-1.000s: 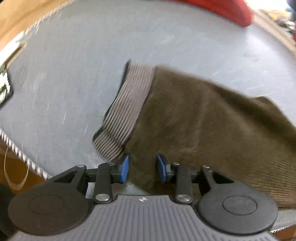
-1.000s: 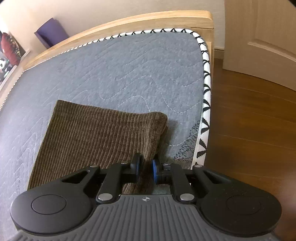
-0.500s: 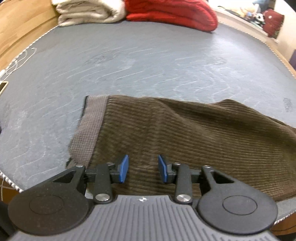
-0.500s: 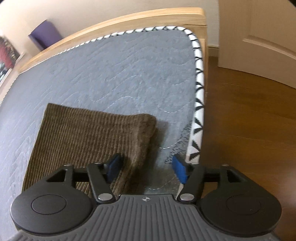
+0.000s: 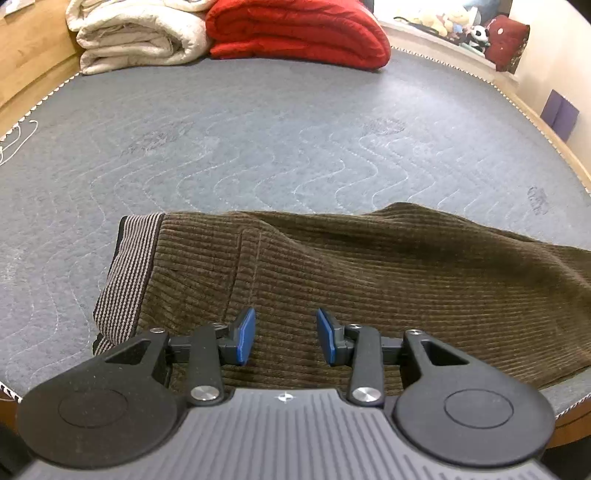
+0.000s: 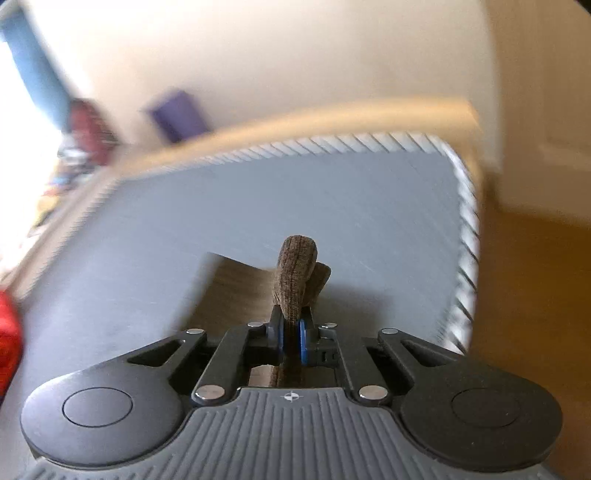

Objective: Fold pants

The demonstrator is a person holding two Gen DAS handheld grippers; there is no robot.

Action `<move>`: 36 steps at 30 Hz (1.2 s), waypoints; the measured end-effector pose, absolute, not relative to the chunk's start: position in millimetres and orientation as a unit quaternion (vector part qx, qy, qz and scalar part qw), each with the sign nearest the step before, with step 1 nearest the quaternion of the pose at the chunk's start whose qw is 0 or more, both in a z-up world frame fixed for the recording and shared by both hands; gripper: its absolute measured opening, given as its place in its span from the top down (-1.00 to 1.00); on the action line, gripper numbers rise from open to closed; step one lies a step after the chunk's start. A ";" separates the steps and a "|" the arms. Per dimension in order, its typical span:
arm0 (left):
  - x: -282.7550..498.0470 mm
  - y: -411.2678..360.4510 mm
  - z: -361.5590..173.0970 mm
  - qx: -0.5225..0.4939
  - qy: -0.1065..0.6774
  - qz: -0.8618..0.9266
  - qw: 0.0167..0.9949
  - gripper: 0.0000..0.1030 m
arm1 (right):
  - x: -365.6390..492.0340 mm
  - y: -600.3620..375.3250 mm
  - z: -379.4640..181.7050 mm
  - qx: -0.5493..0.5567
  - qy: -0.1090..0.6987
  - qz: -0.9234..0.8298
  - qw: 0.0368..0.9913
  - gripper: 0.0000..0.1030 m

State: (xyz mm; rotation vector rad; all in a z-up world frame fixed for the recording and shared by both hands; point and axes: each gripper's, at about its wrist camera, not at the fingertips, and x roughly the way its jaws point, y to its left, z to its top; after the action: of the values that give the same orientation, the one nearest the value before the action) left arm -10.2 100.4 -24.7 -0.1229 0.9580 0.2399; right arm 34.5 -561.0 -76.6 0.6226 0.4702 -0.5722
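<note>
Brown corduroy pants (image 5: 369, 273) lie across the near edge of a grey quilted mattress (image 5: 295, 147), with the striped waistband (image 5: 129, 266) at the left. My left gripper (image 5: 286, 334) is open and empty, its blue pads just above the cloth near the waist. My right gripper (image 6: 291, 334) is shut on the leg end of the pants (image 6: 295, 277), with a bunch of cloth standing up between the pads. The right wrist view is blurred.
A folded cream blanket (image 5: 136, 33) and a folded red blanket (image 5: 299, 33) lie at the far end of the mattress. A wooden bed frame (image 6: 332, 114) borders it. Wooden floor (image 6: 532, 288) lies to the right in the right wrist view.
My right gripper opened, then shut on the leg end and lifted it. My left gripper tilted up to show more of the bed and stays open over the waist.
</note>
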 end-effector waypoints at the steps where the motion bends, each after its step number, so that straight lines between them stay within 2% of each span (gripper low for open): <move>1: -10.9 101.4 -24.0 -0.062 0.459 0.114 0.879 0.20 | 34.4 -533.1 -56.4 0.257 0.206 -0.245 0.912 0.86; 4: -13.1 105.4 -23.7 -0.070 0.458 0.112 0.879 0.20 | 20.4 -430.9 -11.6 0.131 0.154 -0.126 0.971 0.86; 7: -15.3 110.1 -23.2 -0.076 0.459 0.112 0.878 0.20 | -11.4 -323.6 0.0 0.041 0.135 0.010 0.990 0.84; 11: -17.1 113.3 -26.8 -0.081 0.470 0.104 0.873 0.08 | -33.8 -212.8 -47.1 -0.020 0.253 0.195 0.947 0.72; 13: -18.6 112.9 -29.4 -0.084 0.477 0.097 0.869 0.07 | -37.9 -166.1 -84.1 -0.089 0.345 0.263 0.896 0.73; 15: -20.4 111.1 -30.2 -0.086 0.481 0.087 0.868 -0.02 | -48.6 -137.9 -106.5 -0.154 0.387 0.328 0.848 0.70; 16: -21.2 110.1 -30.1 -0.085 0.481 0.082 0.869 -0.05 | -56.2 -130.7 -112.3 -0.179 0.391 0.349 0.833 0.60; 18: -22.3 108.4 -29.1 -0.079 0.479 0.078 0.871 -0.09 | -66.2 -128.9 -111.6 -0.198 0.379 0.356 0.831 0.54; 21: -21.7 108.1 -30.2 -0.079 0.480 0.075 0.871 -0.10 | -66.9 -143.1 -95.5 -0.146 0.370 0.374 0.838 0.44; 23: -21.5 107.5 -31.4 -0.085 0.481 0.072 0.870 -0.10 | -59.8 -154.2 -86.1 -0.116 0.353 0.355 0.858 0.22; 28: -18.8 92.7 -32.6 -0.082 0.482 0.056 0.871 -0.10 | -44.3 -164.1 -98.0 -0.107 0.361 0.333 0.865 0.18; 36: -2.8 65.1 -36.8 -0.084 0.484 0.046 0.870 -0.10 | -62.1 -124.7 -134.8 -0.245 0.332 0.323 0.852 0.19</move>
State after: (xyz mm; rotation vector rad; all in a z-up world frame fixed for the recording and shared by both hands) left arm -2.8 65.1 -36.8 -0.1753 1.0127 0.0962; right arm -62.1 -124.7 -134.8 -0.5162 0.6999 0.6799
